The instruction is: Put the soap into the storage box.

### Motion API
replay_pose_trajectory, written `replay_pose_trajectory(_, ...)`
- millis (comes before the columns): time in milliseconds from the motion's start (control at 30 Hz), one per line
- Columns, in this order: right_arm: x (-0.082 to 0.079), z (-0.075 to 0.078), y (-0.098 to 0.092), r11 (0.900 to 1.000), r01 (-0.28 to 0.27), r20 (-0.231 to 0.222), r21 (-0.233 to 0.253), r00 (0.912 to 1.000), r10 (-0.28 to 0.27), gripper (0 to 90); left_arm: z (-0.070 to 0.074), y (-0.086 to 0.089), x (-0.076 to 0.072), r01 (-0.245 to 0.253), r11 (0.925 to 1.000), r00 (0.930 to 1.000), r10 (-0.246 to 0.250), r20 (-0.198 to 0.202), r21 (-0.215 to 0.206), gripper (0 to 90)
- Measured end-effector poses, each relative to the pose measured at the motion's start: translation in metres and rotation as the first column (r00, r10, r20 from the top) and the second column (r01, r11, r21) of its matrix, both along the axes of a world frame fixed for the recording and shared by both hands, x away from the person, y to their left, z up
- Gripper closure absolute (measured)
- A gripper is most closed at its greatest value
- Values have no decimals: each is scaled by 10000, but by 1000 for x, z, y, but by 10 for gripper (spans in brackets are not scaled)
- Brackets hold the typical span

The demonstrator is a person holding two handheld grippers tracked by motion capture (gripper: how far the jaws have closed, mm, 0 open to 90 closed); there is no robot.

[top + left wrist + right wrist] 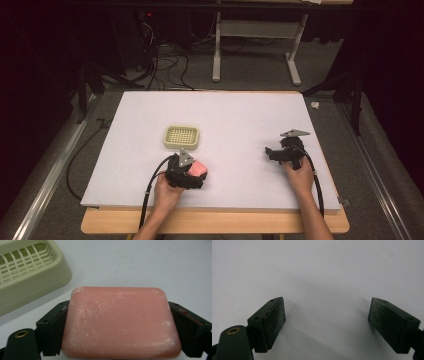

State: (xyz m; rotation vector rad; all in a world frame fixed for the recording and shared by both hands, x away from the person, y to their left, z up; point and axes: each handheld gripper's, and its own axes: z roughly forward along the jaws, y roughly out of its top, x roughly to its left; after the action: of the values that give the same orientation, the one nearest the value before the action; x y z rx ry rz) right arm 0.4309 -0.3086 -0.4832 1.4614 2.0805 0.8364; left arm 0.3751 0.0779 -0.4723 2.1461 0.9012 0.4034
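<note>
A pink bar of soap (120, 322) lies flat between the jaws of my left gripper (120, 315), which press on both of its short ends. In the high view this left gripper (192, 170) sits near the front of the white board with the soap (199, 168) showing at its right side. A cream soap dish (182, 137) with a grid bottom stands just beyond it; its corner (30, 277) is close by in the left gripper view. My right gripper (271, 153) rests at the right of the board; in its own view the right gripper (327, 320) is open over bare white surface.
The white board (230, 110) lies on a wooden table (215, 222). Cables trail from both grippers off the front edge. Beyond the table are a grey floor, a tangle of cables (160, 65) and a white stand's legs (255, 60).
</note>
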Motion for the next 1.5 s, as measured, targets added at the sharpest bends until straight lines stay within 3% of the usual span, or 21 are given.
replay_pose_trajectory(433,0,0,0,10000,2,4,-4,10000,-2,148,10,14,0,-208,9990,9997,211,76,-384,139)
replay_pose_trajectory(733,0,0,0,10000,-4,-12,-11,10000,4,148,14,21,0,-357,9984,9992,364,146,-432,139)
replay_pose_trajectory(1100,0,0,0,10000,-5,-12,-8,10000,5,148,28,38,2,-661,9957,9973,681,285,-646,139)
replay_pose_trajectory(1500,0,0,0,10000,-4,-9,-13,10000,4,148,40,47,10,-962,9939,9941,986,444,-541,139)
